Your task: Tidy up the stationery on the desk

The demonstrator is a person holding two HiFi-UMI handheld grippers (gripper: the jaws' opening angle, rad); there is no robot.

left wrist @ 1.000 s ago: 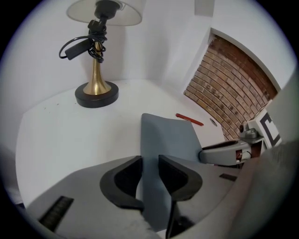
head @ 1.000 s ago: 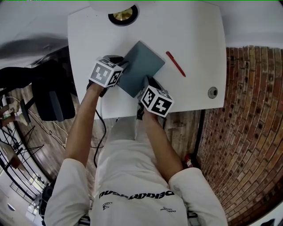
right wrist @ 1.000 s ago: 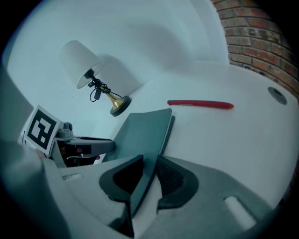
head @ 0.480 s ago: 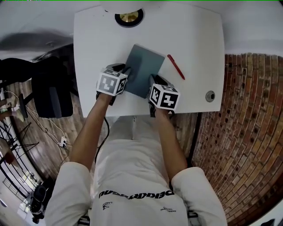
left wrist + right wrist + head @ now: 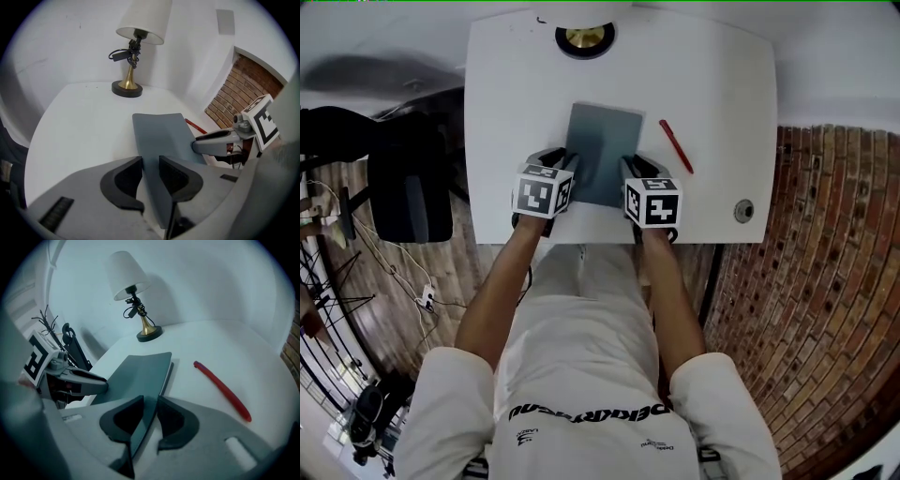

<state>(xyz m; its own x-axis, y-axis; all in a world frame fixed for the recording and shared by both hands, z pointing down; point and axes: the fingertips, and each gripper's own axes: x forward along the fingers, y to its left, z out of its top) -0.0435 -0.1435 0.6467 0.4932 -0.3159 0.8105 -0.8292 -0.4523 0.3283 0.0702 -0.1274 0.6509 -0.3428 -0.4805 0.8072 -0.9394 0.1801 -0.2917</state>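
Nearest, at the front edge of the white counter (image 5: 712,84): left claw (image 5: 151,168) closed on the near left edge of the grey notebook (image 5: 602,145), cover sandwiched between its pads

Right claw (image 5: 150,409) likewise clamped on the near right edge, so both claws carry the same end of the book

Notebook sits mid-counter, its sides running square with the counter's edges; whether its near end is lifted clear of the surface, cannot tell

Further out, right of the notebook and apart from it: red pen (image 5: 676,146), lying slanted, untouched

Small round fitting (image 5: 743,210) near the right edge

Farthest: lamp (image 5: 586,37) at the back edge

Progress, as judged: early to middle. Notebook looks about straightened but is not yet released; pen not yet lined up or put away
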